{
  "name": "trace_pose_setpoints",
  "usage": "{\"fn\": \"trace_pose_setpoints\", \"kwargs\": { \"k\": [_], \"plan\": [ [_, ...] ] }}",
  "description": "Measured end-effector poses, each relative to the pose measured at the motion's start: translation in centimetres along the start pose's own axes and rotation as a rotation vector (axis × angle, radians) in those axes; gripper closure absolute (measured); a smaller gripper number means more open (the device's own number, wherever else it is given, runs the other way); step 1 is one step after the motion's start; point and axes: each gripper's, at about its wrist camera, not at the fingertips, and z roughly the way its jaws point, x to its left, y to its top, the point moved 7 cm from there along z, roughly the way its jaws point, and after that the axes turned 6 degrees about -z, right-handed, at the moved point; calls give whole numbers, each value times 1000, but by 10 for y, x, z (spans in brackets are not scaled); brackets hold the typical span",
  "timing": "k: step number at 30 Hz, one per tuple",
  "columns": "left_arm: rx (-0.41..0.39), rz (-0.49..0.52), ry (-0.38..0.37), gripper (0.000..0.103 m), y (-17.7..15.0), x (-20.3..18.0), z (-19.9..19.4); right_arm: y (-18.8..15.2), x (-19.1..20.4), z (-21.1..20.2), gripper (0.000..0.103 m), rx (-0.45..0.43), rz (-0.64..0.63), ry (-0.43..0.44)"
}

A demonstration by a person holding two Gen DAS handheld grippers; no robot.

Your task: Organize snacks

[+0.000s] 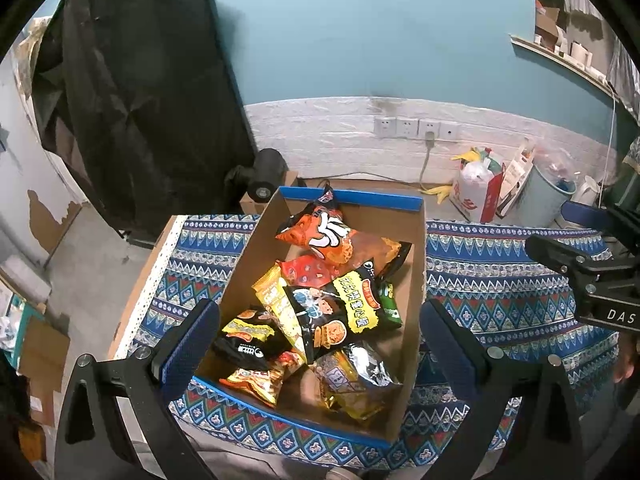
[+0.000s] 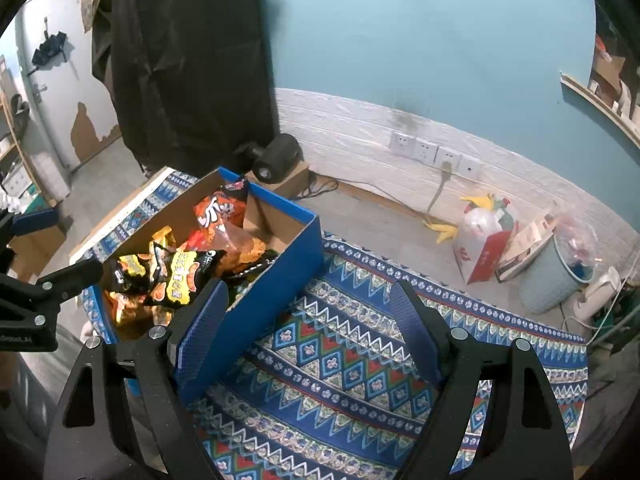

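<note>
My left gripper (image 1: 316,344) is spread wide, empty, snack box (image 1: 416,280) between its fingers. My right gripper (image 2: 308,320) is spread too, over bare tablecloth (image 2: 360,360), box touching or just beside its left finger.

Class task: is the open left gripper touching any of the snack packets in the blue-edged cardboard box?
Apart. The left wrist view shows the left gripper open, its fingers outside the blue-edged cardboard box, with nothing between them; the snack packets lie loose inside.
</note>
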Motion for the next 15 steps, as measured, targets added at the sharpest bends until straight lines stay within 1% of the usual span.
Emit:
{"fn": "trace_pose_setpoints", "kwargs": {
  "k": [15],
  "plan": [
    [14,-13,-7,2,-3,-1,1,-4,-1,0,21,7,-7,1]
  ]
}}
